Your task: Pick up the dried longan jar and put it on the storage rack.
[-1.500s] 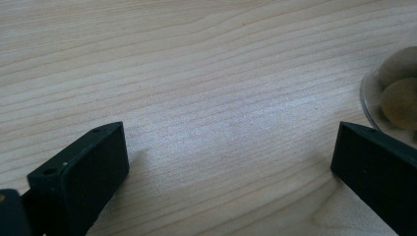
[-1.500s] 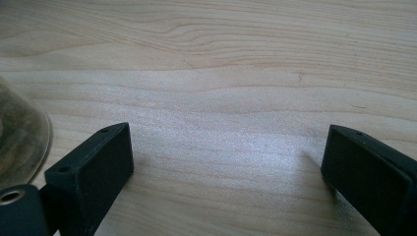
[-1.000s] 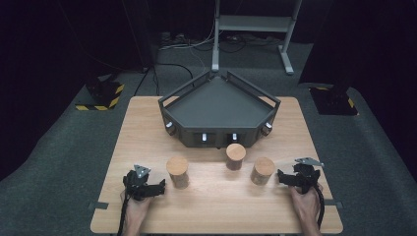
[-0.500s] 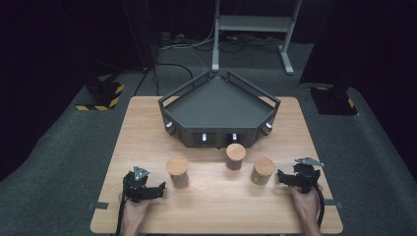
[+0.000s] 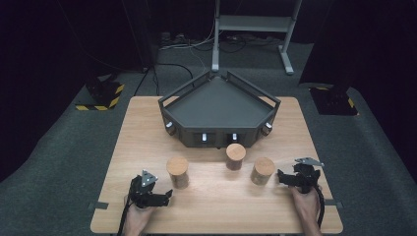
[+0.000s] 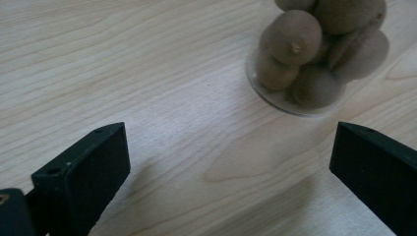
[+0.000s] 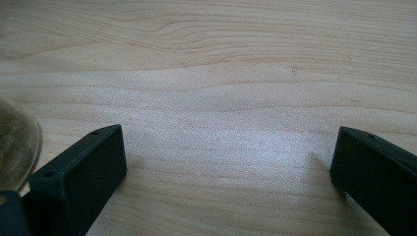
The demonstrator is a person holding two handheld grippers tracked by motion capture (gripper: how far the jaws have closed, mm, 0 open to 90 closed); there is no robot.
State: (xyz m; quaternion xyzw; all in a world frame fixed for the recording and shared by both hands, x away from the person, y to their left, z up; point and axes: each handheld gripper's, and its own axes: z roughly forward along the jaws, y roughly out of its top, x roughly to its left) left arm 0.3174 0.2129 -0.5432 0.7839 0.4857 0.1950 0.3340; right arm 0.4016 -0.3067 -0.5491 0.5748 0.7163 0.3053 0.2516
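Evidently you rest both grippers low on the surface, jaws wide and empty, flanking three jars; the left gripper faces the nearest jar, the right gripper sits beside another.

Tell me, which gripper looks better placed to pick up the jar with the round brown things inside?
Probably the left. The left gripper stands open with the jar just ahead; the right gripper, also open, faces bare table.
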